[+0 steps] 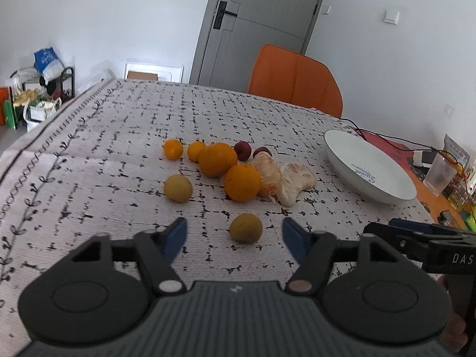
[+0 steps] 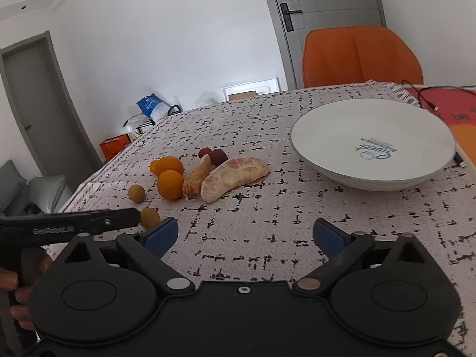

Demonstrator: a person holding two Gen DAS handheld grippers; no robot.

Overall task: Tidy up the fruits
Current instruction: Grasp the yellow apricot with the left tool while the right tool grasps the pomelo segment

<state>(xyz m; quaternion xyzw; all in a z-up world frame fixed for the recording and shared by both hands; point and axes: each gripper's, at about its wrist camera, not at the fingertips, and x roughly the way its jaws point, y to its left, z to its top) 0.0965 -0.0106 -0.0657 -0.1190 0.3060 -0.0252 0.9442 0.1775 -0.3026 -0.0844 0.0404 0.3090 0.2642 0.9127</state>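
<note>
Your left gripper (image 1: 235, 235) stood released around a round, dull yellow fruit (image 1: 246, 228); your right gripper (image 2: 246, 235), released too, partly hid it.

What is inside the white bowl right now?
No fruit. The white bowl shows only a bare interior with printed lettering at its bottom; all the fruit lies on the tablecloth. In the left wrist view the near wall hides part of the bowl's inside.
</note>
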